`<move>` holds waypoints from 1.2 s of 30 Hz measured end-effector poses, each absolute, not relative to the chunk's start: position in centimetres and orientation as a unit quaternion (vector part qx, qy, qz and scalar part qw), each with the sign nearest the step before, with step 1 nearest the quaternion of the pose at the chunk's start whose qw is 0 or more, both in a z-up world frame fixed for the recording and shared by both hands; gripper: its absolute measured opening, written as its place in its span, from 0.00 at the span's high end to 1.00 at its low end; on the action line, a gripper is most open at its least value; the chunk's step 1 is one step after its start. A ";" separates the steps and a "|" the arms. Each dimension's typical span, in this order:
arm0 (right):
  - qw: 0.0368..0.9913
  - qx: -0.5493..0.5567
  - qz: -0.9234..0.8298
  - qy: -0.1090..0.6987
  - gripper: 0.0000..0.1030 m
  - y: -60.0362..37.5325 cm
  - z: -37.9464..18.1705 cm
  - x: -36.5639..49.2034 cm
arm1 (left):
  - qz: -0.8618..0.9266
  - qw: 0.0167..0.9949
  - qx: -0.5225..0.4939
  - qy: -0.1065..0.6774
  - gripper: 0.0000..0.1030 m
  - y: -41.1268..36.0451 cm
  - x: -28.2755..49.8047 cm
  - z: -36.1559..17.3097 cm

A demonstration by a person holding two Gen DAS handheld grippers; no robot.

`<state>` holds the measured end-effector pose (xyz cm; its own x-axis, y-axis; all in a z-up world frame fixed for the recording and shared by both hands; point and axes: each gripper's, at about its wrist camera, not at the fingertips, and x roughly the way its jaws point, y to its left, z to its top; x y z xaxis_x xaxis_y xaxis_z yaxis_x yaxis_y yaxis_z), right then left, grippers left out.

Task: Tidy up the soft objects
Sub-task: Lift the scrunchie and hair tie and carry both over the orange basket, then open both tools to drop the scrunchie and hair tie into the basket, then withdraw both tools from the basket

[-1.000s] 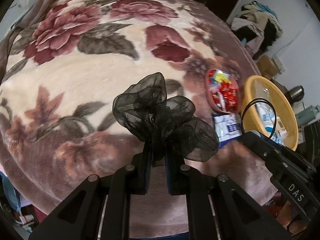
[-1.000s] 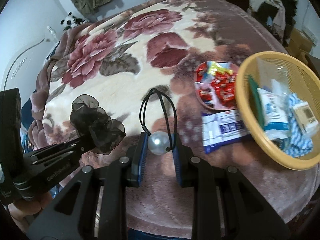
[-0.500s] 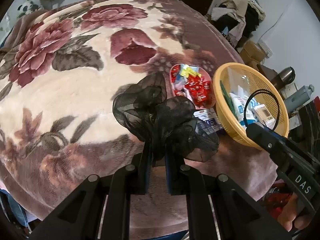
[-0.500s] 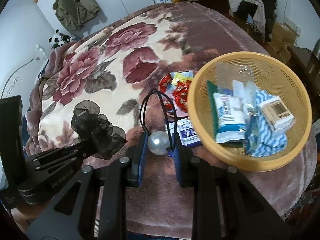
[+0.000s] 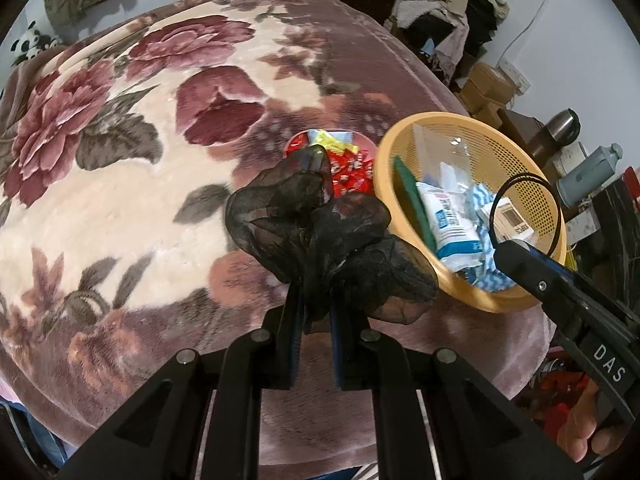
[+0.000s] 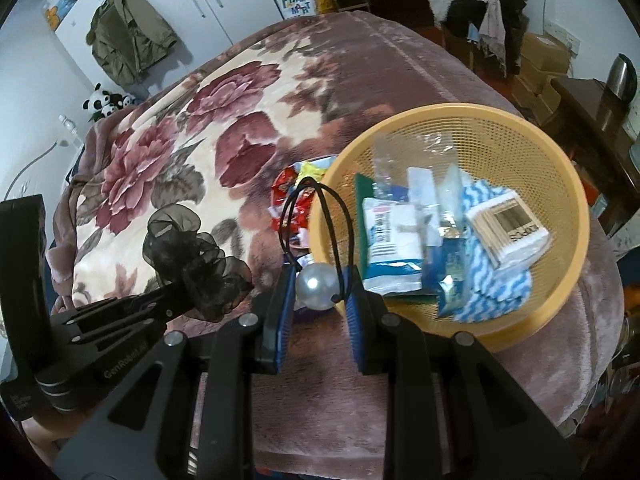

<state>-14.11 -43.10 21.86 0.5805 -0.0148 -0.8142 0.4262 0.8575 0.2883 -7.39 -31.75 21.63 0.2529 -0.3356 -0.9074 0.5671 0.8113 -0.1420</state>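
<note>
My left gripper (image 5: 314, 312) is shut on a black sheer scrunchie (image 5: 320, 236) and holds it above the floral blanket, left of the yellow mesh basket (image 5: 532, 164). It also shows in the right wrist view (image 6: 192, 268). My right gripper (image 6: 318, 292) is shut on a pearl bead hair tie (image 6: 318, 286) with a black elastic loop (image 6: 316, 216), held at the basket's (image 6: 560, 160) near left rim. The loop also shows in the left wrist view (image 5: 524, 208).
The basket holds tissue packs (image 6: 394, 240), a blue-white cloth (image 6: 496, 284) and a small box (image 6: 508, 228). A pink tray of red candy wrappers (image 5: 348, 168) lies just left of the basket. A bed with a floral blanket (image 5: 120, 184) spreads left. Clutter stands at the right.
Both grippers have moved right toward the basket with their items still held. The basket now sits closer and larger in both views.
</note>
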 end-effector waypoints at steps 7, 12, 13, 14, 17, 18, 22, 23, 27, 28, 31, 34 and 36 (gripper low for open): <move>0.855 0.244 -0.146 0.434 0.76 -46.1 22.1 -15.3 | -0.304 0.777 0.118 0.538 0.89 -35.1 -8.1 21.8; 0.854 0.249 -0.161 0.429 0.76 -48.3 22.4 -16.1 | -0.319 0.770 0.126 0.537 0.89 -38.0 -8.5 21.9; 0.853 0.250 -0.164 0.427 0.76 -48.7 22.5 -16.2 | -0.322 0.770 0.126 0.537 0.89 -38.5 -8.6 22.0; 0.853 0.251 -0.167 0.426 0.76 -49.2 22.6 -16.3 | -0.327 0.768 0.126 0.536 0.89 -39.2 -8.7 22.1; 0.853 0.254 -0.175 0.422 0.76 -50.3 22.8 -16.7 | -0.338 0.764 0.130 0.533 0.89 -41.0 -9.0 22.3; 0.852 0.257 -0.177 0.421 0.76 -50.8 22.8 -16.8 | -0.342 0.763 0.131 0.533 0.89 -41.6 -9.1 22.3; 0.847 0.268 -0.185 0.420 0.74 -52.2 22.5 -16.8 | -0.366 0.752 0.127 0.533 0.89 -43.8 -9.4 22.3; 0.846 0.274 -0.188 0.418 0.74 -52.6 22.4 -16.8 | -0.370 0.752 0.127 0.531 0.89 -44.3 -9.4 22.3; 0.838 0.301 -0.193 0.413 0.33 -53.8 22.1 -17.3 | -0.377 0.752 0.124 0.527 0.36 -45.2 -9.7 22.3; 0.838 0.307 -0.200 0.405 0.22 -54.1 22.1 -17.6 | -0.375 0.754 0.121 0.526 0.27 -45.1 -9.7 22.3; 0.835 0.320 -0.220 0.388 0.01 -54.8 22.1 -18.6 | -0.362 0.761 0.122 0.524 0.00 -44.9 -9.6 22.1; 0.829 0.322 -0.223 0.399 0.01 -55.0 21.6 -18.9 | -0.350 0.769 0.129 0.519 0.00 -44.6 -9.6 21.9; 0.826 0.314 -0.229 0.407 0.00 -54.8 21.4 -19.2 | -0.348 0.769 0.129 0.520 0.00 -44.4 -9.6 21.8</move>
